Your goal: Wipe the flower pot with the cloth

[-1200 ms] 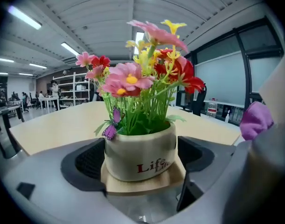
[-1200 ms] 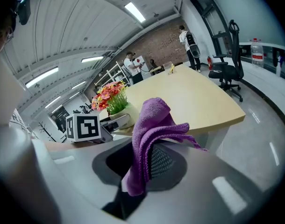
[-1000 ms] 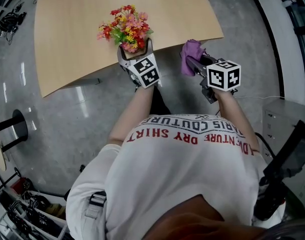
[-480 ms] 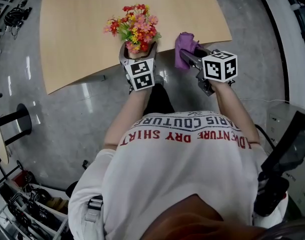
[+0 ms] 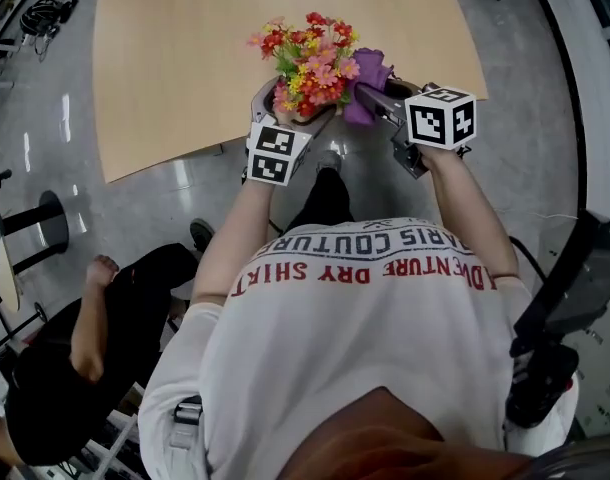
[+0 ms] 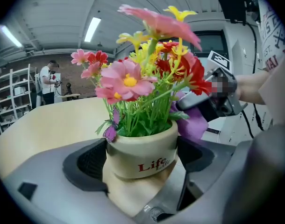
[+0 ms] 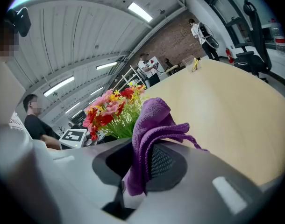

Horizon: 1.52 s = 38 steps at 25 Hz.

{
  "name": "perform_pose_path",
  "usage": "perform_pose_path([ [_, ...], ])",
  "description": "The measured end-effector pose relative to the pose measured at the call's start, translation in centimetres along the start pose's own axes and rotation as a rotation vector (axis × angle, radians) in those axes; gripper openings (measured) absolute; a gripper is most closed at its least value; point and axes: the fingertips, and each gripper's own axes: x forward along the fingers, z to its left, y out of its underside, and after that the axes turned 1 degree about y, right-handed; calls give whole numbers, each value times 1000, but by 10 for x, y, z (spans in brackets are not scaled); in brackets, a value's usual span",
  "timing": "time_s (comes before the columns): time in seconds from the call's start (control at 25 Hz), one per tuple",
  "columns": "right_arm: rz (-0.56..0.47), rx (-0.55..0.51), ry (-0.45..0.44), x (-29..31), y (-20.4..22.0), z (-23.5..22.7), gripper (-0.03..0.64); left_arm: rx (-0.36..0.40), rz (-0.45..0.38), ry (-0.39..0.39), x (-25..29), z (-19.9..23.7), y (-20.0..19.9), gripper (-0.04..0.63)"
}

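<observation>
Left gripper view | my left gripper [image 6: 140, 164] clamps the cream ceramic flower pot [image 6: 142, 146] at the tan wooden table's [image 5: 185, 68] near edge | my right gripper [image 7: 140, 167] pinches the purple microfibre cloth [image 7: 149, 120], just beside the flowers [image 6: 147, 78]

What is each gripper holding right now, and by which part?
The left gripper clamps the flower pot by its opposite sides. The right gripper pinches the purple cloth by its lower bunched end.

At near edge of surface [image 5: 185, 58]: flower pot [image 6: 141, 155] between jaws of left hand-held gripper [image 5: 293, 113]; cloth [image 5: 365, 80] in right hand-held gripper [image 7: 142, 157], just right of pot.
</observation>
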Motion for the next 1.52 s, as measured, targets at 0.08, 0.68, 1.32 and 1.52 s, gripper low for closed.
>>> perform_pose_path([
  [0.08,-9,1,-5,-7,1,2,41,19,0,29,-4,-10,-1,477],
  [0.68,159,-62,107,32,8,-30,41,54,-2,81,-2,5,-10,477],
  [1.32,114,-65,207,15,26,-73,41,-2,13,24,20,13,19,485],
  [1.52,83,-43,209,-33,45,-60,41,-91,-12,-111,2,-6,28,525],
])
